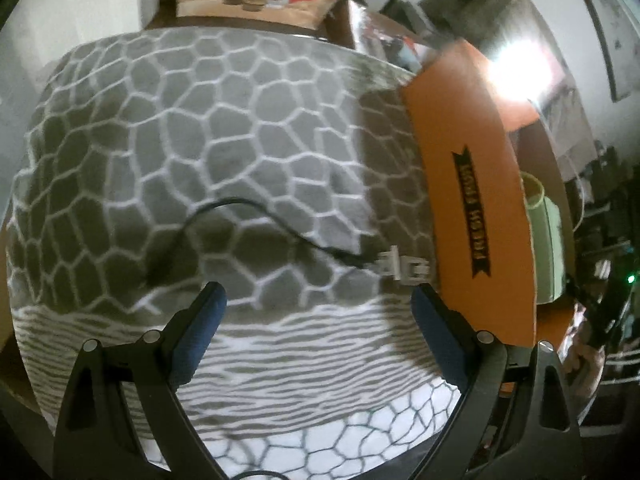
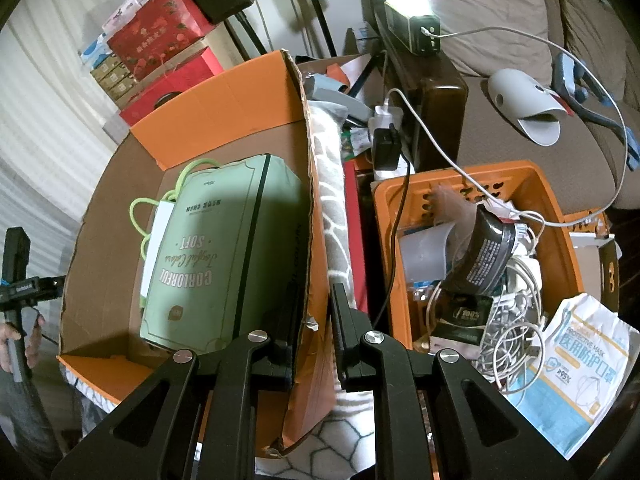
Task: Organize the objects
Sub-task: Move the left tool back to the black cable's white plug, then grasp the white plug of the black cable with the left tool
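Observation:
An orange cardboard box (image 2: 224, 96) stands open and holds a green tissue pack (image 2: 216, 248). My right gripper (image 2: 316, 312) is shut on the box's right wall (image 2: 306, 240), one finger inside and one outside. In the left wrist view my left gripper (image 1: 318, 292) is open and empty above a grey-and-white patterned blanket (image 1: 200, 120). A black cable (image 1: 240, 208) with a white plug (image 1: 400, 266) lies on the blanket just ahead of the fingers. The orange box's side (image 1: 472, 184) stands at the right.
An orange plastic basket (image 2: 472, 184) full of cables, chargers and a dark pouch (image 2: 484, 256) stands right of the box. A mask packet (image 2: 576, 368) leans at its front corner. A sofa (image 2: 520, 132) with a lamp is behind. Red boxes (image 2: 160, 36) stack at the back left.

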`<state>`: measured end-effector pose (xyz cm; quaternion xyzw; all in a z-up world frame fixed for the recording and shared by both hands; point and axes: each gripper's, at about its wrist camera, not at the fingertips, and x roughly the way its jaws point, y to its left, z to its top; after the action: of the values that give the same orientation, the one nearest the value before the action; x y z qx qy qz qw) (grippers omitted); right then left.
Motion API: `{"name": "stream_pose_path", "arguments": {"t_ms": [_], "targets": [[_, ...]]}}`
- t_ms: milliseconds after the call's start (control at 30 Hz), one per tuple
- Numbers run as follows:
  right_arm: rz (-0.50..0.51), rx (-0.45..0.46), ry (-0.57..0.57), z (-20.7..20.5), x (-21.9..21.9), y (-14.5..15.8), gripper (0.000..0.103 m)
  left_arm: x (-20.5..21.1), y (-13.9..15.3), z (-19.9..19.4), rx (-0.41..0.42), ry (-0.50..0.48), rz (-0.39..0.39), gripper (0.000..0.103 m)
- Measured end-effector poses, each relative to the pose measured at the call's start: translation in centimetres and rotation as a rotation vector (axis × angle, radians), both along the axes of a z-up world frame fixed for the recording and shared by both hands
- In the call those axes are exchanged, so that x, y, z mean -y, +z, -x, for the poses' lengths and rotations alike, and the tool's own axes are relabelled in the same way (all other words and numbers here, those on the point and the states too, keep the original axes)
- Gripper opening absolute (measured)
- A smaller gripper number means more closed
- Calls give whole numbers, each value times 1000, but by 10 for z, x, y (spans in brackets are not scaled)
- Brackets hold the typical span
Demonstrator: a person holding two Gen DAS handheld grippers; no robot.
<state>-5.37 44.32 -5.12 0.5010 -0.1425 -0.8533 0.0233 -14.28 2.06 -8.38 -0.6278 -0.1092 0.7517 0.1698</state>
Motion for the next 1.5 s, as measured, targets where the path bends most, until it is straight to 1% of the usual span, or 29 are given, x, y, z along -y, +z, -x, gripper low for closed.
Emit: {"name": "stream_pose_path", "arguments": {"t_ms": [100, 267, 333, 500, 600, 700, 733, 867, 967, 1200, 1267, 1333, 1367, 1400, 1467, 1500], "targets": [[-1, 0, 1, 0, 0, 0, 14, -19, 3, 2, -20, -34, 23, 93], [0, 0, 0, 0, 0, 0, 14, -44, 1, 8, -18, -76, 47, 77], [-1, 0, 1, 0, 0, 0, 14, -48, -1, 11, -6, -84, 48, 65], [2, 0, 0, 0, 0, 0, 14, -59, -9, 18, 23, -103, 44, 54], [0, 0, 1, 0, 0, 0, 14, -64, -9, 19, 13, -109, 60, 52], [2, 0, 0, 0, 0, 0, 14, -65, -6, 21, 9, -108, 75, 41], [0, 0, 0, 0, 0, 0, 14, -64, -6, 21, 9, -107, 75, 39], [1, 0, 1, 0, -1, 0, 14, -65, -2, 24, -1, -97, 77, 39], [0, 0, 1, 0, -1, 0, 14, -65, 6, 24, -28, -88, 77, 41], [3, 0, -2, -1, -1, -1, 14, -82, -1, 24, -30, -159, 93, 41], [3, 0, -2, -1, -1, -1, 14, -88, -6, 24, -31, -175, 108, 39], [3, 0, -1, -1, -1, -1, 14, -92, -6, 21, -33, -185, 118, 31], [4, 0, -1, -1, -1, -1, 14, -94, -8, 22, -29, -195, 119, 28], [4, 0, -2, -1, -1, -1, 14, -95, -9, 21, -26, -200, 120, 22], [4, 0, -2, -1, -1, -1, 14, -96, -12, 21, -26, -208, 135, 18], [3, 0, -2, -1, -1, -1, 14, -96, -13, 21, -26, -208, 137, 14]]}}
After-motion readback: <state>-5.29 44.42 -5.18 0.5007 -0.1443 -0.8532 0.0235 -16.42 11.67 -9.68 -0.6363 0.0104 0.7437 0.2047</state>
